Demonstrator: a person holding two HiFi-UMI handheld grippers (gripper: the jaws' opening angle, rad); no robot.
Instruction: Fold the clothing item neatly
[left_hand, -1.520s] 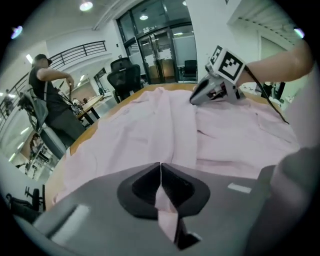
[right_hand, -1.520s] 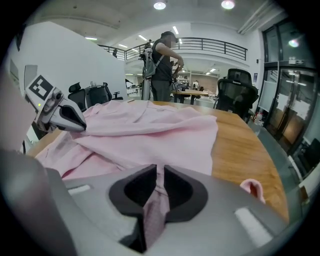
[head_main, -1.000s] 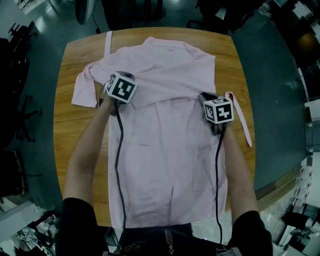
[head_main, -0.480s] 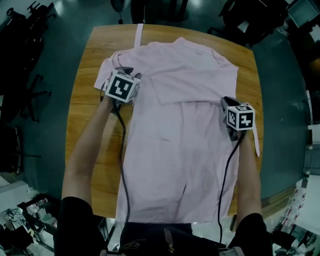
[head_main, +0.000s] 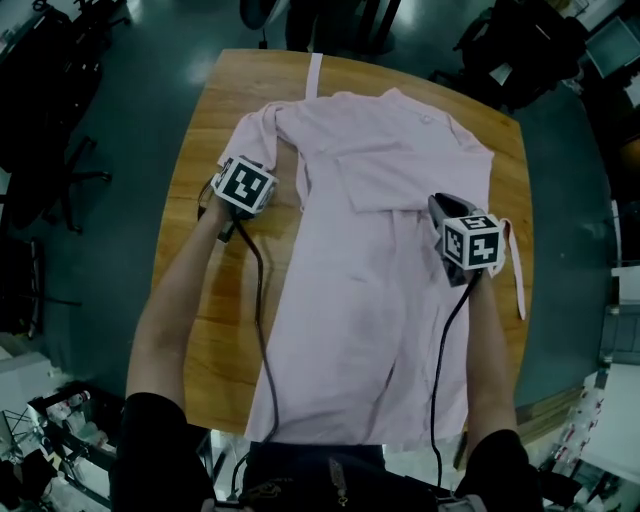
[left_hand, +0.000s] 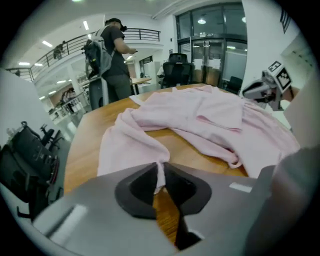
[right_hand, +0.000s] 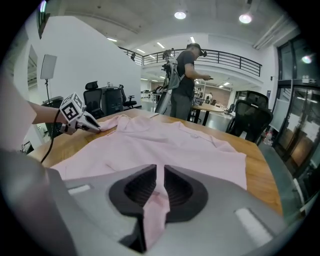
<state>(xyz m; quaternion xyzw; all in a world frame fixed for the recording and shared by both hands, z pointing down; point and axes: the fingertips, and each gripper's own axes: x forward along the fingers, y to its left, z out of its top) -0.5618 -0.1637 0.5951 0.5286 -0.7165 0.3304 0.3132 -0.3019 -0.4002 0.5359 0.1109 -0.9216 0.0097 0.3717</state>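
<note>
Head view: one pink shirt (head_main: 380, 260) laid flat along the one bench (head_main: 200, 300), collar at the far end, hem at the near edge, probably spread like this to give straight lines for folding. One sleeve already turned in over the chest on the right side, the other sleeve (head_main: 262, 130) bunched at the far left. Two ties counted: one (head_main: 315, 70) straight at the far edge, one (head_main: 513, 275) loose past the right side. At the bunched sleeve the left gripper (head_main: 258, 168), at the right side of the shirt the right gripper (head_main: 437, 203), the two well apart, likely to keep the body stretched for the next fold. Left gripper view: fingers (left_hand: 137, 187) just now closing, clenched on a thin peak of sleeve cloth pulled up from the wood. Seems held by the edge, to carry the sleeve inward without dragging the rest. Far right, the right gripper (left_hand: 265, 87) low over the cloth. One bystander (left_hand: 110, 55) with a backpack behind the bench. Right gripper view: fingers (right_hand: 135, 192) clenched on a narrow fold of the shirt, hanging down between them, probably gripped at the edge to lift this side over. At the far left the left gripper (right_hand: 87, 122), touching the sleeve. One bystander with a backpack at the back here too, and some office chairs (right_hand: 250, 120), number not possible to tell.
</note>
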